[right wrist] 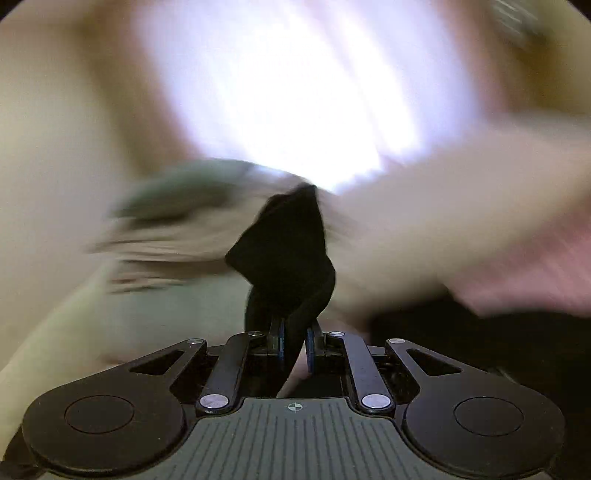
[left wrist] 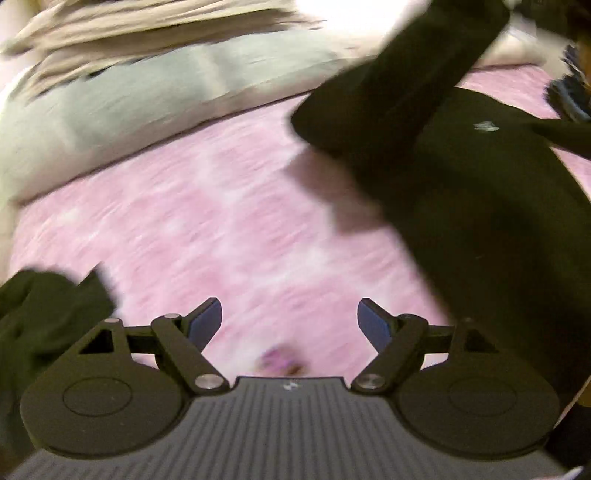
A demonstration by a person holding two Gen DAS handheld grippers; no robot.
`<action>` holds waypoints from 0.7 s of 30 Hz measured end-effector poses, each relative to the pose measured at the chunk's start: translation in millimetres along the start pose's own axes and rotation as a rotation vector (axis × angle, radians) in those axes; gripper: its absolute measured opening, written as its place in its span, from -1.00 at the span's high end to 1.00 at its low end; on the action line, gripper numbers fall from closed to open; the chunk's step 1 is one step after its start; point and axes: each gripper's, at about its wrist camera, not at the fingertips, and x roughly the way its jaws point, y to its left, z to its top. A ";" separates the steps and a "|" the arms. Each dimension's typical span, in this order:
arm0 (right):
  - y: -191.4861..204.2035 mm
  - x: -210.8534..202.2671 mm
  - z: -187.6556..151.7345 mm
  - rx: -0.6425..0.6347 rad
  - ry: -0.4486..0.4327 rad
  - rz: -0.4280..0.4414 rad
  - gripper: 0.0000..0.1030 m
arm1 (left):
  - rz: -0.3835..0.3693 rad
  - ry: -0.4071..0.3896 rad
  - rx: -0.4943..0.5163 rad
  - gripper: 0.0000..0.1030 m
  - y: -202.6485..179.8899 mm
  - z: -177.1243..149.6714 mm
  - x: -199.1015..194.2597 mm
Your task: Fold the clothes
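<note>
A black garment [left wrist: 480, 206] lies on the pink patterned sheet [left wrist: 221, 229] at the right of the left wrist view, and one long part of it rises toward the top right. My left gripper [left wrist: 290, 317] hovers open over bare sheet, with nothing between its blue pads [left wrist: 207, 321]. Another dark piece of cloth [left wrist: 40, 314] lies at the lower left. In the right wrist view my right gripper [right wrist: 295, 341] is shut on a fold of the black garment [right wrist: 284, 251], which stands up from between the fingers. Both views are blurred.
A pale grey-green pillow or folded cloth [left wrist: 129, 107] lies along the far edge of the sheet, with beige fabric [left wrist: 147, 26] behind it. The right wrist view holds bright light [right wrist: 280, 85] and blurred beige and pink surroundings.
</note>
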 end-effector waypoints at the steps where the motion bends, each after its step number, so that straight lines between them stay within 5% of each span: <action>1: -42.2 5.1 -12.9 0.068 0.031 -0.046 0.81 | -0.007 0.003 0.024 -0.51 -18.7 7.2 9.4; 5: -168.2 30.7 -56.9 0.296 0.170 -0.124 0.81 | -0.015 0.069 0.102 -0.51 -83.4 27.7 50.3; 8: -212.9 31.8 -60.5 0.396 0.192 -0.074 0.81 | -0.047 0.099 0.148 -0.51 -121.0 39.8 65.8; 16: -226.6 -22.9 -10.2 0.503 -0.027 0.071 0.81 | -0.106 0.090 0.267 -0.51 -172.4 80.6 73.6; 19: -248.2 -4.9 -25.3 0.551 0.101 -0.045 0.79 | -0.109 0.095 0.290 -0.51 -180.4 88.2 80.5; 21: -258.3 0.2 -33.6 0.567 0.160 -0.125 0.26 | -0.111 0.094 0.305 -0.51 -184.8 92.1 83.6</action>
